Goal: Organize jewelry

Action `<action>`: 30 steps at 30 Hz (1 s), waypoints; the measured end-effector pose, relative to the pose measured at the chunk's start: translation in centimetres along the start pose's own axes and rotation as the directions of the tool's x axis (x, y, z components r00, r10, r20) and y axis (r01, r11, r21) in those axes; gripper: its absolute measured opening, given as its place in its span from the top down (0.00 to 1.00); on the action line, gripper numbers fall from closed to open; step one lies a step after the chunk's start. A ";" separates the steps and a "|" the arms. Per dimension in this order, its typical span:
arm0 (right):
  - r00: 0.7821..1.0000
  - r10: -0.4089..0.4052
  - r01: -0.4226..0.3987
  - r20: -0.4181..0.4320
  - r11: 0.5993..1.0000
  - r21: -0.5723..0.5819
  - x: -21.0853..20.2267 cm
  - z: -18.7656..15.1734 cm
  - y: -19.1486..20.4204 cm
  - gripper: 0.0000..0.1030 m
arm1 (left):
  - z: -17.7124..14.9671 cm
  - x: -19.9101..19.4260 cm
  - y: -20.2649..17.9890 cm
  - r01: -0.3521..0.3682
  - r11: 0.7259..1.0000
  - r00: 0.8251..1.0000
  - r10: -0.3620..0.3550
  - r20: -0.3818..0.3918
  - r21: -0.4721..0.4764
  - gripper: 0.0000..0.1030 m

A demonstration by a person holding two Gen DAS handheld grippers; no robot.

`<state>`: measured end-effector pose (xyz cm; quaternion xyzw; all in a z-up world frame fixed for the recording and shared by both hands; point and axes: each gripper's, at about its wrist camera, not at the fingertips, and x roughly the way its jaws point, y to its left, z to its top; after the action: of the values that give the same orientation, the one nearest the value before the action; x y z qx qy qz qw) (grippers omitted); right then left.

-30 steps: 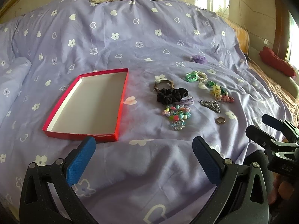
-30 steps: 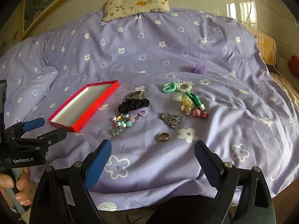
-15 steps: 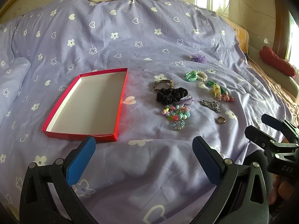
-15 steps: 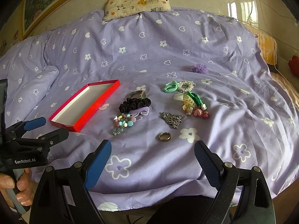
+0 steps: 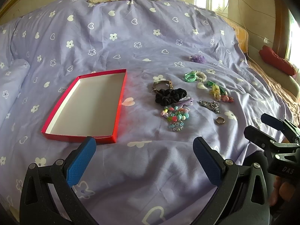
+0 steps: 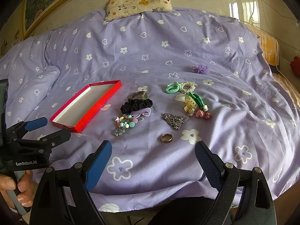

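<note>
An empty red box [image 5: 61, 131] [image 6: 86, 110] with a white inside lies on the purple bedspread, left of the jewelry. The pile holds a black scrunchie [image 5: 169, 95] [image 6: 136, 105], a colourful bead bracelet [image 5: 175, 115] [image 6: 126, 122], a silver chain [image 5: 210, 106] [image 6: 173, 120], a metal ring [image 5: 219, 120] [image 6: 166, 137], green hair ties and a pearl bracelet [image 5: 195, 76] [image 6: 180, 87], and small clips [image 6: 198, 106]. My left gripper [image 5: 144, 158] is open and empty, near the bed's front edge. My right gripper [image 6: 152, 161] is open and empty, just short of the ring.
A purple flower hair tie [image 5: 197, 58] [image 6: 200, 69] lies apart, farther back. A patterned pillow [image 6: 138, 0] sits at the head of the bed. A red cushion [image 5: 277, 63] lies at the right. Each gripper shows in the other's view, the left gripper [image 6: 37, 131] and the right gripper [image 5: 270, 129].
Both views have crept slightly forward toward the jewelry. Nothing on the bed has moved and both grippers stay open.
</note>
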<state>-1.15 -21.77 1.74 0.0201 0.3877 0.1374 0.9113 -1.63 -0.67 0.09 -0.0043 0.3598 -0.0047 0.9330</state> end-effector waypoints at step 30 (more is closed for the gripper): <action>0.999 0.027 -0.026 -0.035 0.999 0.026 1.3 0.2 -0.9 0.11 | 0.1 2.2 -0.9 0.000 1.000 0.999 0.001 -0.035 0.013 0.00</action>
<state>0.08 -22.30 0.79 0.0345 0.4052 0.1448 0.9020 0.01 -1.61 -1.29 0.0019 0.3761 -0.0069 0.9266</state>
